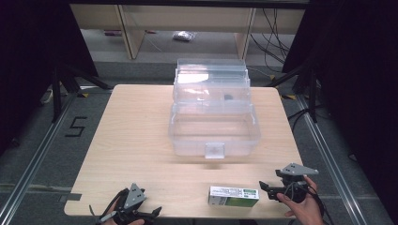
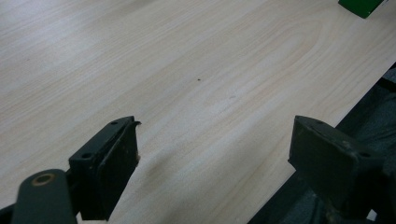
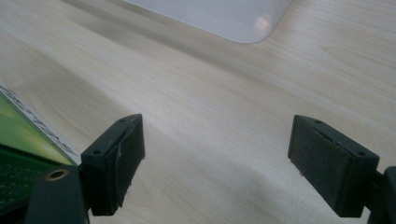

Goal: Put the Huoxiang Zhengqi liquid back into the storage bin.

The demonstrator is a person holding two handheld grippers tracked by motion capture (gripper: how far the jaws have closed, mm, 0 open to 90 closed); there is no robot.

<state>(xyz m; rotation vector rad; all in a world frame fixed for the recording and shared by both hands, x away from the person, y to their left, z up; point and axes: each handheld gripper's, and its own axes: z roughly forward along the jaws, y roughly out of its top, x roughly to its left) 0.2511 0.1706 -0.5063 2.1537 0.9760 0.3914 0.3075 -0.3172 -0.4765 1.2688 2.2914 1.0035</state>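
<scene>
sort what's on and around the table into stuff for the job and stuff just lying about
For the job:
- green and white box, near the table's front edge
- clear bin, lid open
- right gripper, open, beside the box
- left gripper, open

Lying about:
- bag on the floor behind the table
- cables on the floor

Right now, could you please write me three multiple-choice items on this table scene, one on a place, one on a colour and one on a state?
1. Where does the small carton lie?
A. inside the clear box
B. at the table's near edge, beside the right gripper
C. on the floor

2. What colour is the carton's end?
A. green
B. red
C. blue

3. How is the clear box?
A. lid shut
B. lid open
C. tipped on its side

Answers: 1 B, it lies just left of the right gripper. 2 A, the high view shows a green end. 3 B, the lid stands up behind the tub.
</scene>
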